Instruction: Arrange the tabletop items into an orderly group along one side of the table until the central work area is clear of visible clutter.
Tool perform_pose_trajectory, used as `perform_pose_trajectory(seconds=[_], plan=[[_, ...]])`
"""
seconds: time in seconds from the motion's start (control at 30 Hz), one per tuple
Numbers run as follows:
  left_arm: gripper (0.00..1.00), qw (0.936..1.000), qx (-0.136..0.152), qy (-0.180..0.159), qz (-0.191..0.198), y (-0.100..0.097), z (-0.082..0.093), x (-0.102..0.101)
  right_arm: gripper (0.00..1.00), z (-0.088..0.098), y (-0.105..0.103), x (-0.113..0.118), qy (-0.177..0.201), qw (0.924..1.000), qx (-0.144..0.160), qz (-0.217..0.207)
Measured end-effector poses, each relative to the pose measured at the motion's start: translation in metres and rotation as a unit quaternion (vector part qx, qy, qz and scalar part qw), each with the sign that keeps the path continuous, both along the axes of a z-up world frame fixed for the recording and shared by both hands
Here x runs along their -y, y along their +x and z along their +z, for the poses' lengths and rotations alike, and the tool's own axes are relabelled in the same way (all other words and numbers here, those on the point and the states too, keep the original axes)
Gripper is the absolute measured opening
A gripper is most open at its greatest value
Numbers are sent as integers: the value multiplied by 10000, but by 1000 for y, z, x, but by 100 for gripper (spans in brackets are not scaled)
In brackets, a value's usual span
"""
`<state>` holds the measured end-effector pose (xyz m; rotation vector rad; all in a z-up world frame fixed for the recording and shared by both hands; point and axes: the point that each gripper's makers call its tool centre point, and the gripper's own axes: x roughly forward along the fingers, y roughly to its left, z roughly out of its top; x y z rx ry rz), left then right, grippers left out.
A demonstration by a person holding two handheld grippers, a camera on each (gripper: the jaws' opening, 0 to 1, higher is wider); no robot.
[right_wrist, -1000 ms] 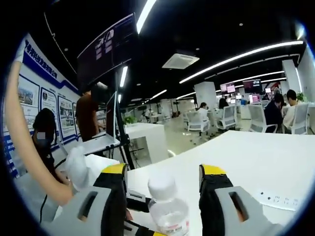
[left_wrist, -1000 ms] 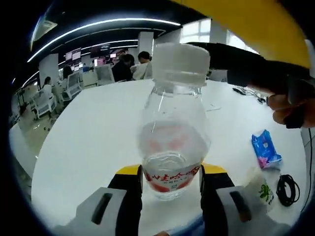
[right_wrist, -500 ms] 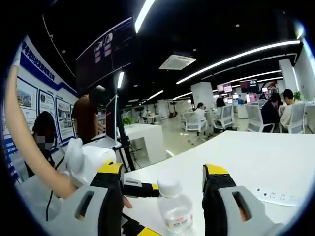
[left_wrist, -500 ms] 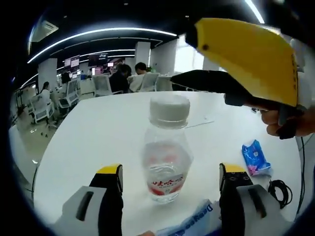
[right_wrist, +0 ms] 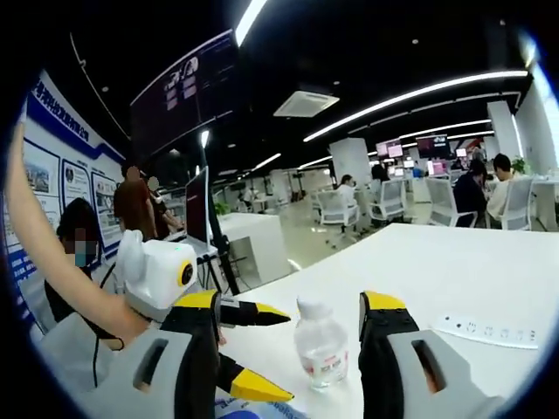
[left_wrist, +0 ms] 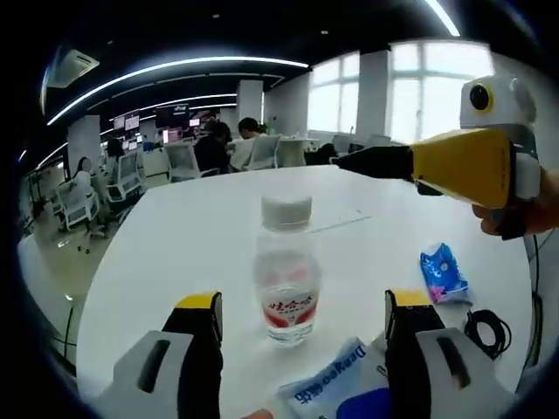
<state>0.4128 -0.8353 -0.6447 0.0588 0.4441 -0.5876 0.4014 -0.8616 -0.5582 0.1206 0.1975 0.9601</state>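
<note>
The bottle (left_wrist: 286, 275) stands free on the bare white desk (left_wrist: 175, 236); left tool (left_wrist: 301, 319) spread, right tool (right_wrist: 288, 327) spread.

Wide bare bench (left_wrist: 175, 244) beyond and left of the upright water bottle (left_wrist: 286, 271), blue packet (left_wrist: 442, 275), black cable (left_wrist: 489, 332), power strip (right_wrist: 489, 332) at right
</note>
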Motion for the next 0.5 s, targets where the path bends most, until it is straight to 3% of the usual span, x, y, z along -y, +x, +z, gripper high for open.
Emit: perform_pose_trajectory(seconds=[0.13, 0.37, 0.5], plan=[[77, 9999, 12, 18, -127, -10, 7, 3, 61, 1, -10, 6, -140, 9999, 42, -65], [76, 9998, 40, 99, -190, -24, 13, 1, 61, 2, -28, 15, -252, 9996, 76, -91], [76, 9995, 19, 163, -263, -32, 15, -1, 62, -1, -36, 23, -358, 9992, -36, -182]])
